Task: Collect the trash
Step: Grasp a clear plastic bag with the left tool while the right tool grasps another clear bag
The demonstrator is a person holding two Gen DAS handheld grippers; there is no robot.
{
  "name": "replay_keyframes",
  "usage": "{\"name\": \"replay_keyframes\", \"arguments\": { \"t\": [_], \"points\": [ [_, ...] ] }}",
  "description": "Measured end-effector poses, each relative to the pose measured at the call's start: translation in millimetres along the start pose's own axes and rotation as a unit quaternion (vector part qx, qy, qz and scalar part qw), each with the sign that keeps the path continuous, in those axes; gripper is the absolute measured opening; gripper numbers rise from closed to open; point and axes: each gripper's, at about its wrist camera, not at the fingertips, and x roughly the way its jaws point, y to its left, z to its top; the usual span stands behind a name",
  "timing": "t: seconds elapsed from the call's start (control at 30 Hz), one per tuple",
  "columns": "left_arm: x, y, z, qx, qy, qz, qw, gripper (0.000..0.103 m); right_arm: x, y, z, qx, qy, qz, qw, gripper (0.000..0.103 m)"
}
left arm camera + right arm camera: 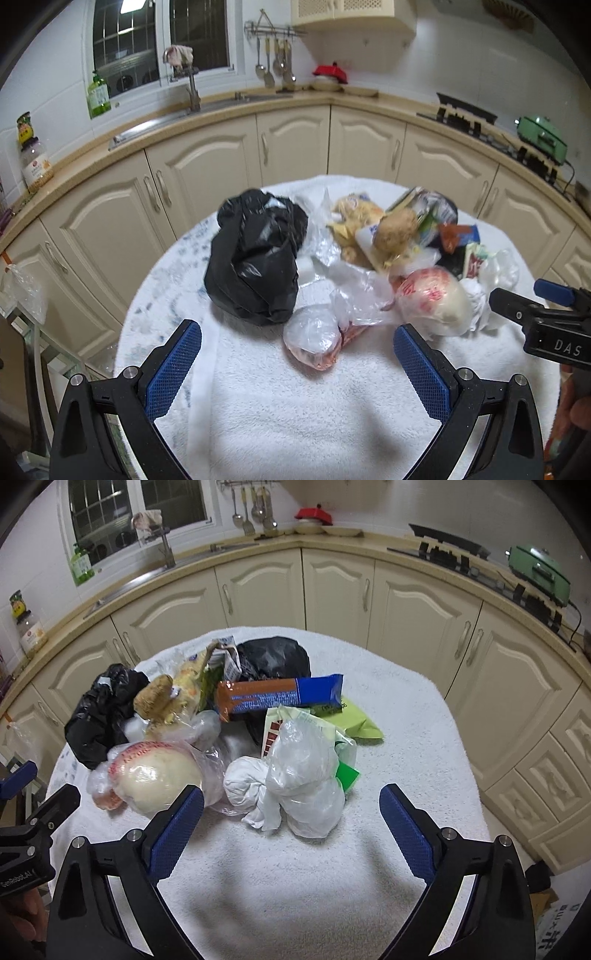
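A pile of trash lies on a white towel-covered round table. In the left wrist view a black plastic bag sits left, a clear bag with pinkish contents lies just ahead of my open left gripper, and a white-and-red wrapped round item sits right. In the right wrist view my open right gripper is just before a knotted white plastic bag. Behind it lie a brown-and-blue snack wrapper, a green packet and the black bag. Both grippers are empty.
Cream kitchen cabinets and a counter curve behind the table, with a sink and tap, a green bottle, and a stove with a green appliance. The right gripper shows at the right edge of the left wrist view.
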Motion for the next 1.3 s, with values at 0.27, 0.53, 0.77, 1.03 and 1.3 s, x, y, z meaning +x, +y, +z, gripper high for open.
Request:
{"name": "replay_keyframes", "arguments": {
  "t": [0.27, 0.53, 0.77, 1.03, 1.3],
  "points": [
    [49, 0, 5, 0.0, 0.028, -0.018, 0.9995, 0.102, 25, -3, 2, 0.002, 0.02, -0.001, 1.0, 0.095],
    [87, -5, 11, 0.012, 0.049, -0.051, 0.9974, 0.102, 21, -21, 0, 0.023, 0.016, 0.016, 0.999, 0.095],
    [117, -13, 16, 0.024, 0.067, -0.086, 0.9938, 0.074, 26, -27, 5, 0.039, 0.015, 0.022, 0.999, 0.08],
    [117, -11, 6, 0.04, 0.062, -0.085, 0.9936, 0.053, 45, -42, 0, 0.075, 0.027, 0.06, 0.995, 0.043],
    [108, -19, -5, 0.059, 0.069, -0.063, 0.9939, 0.062, 31, -55, -24, 0.09, 0.029, 0.07, 0.993, 0.043]
  ]
}}
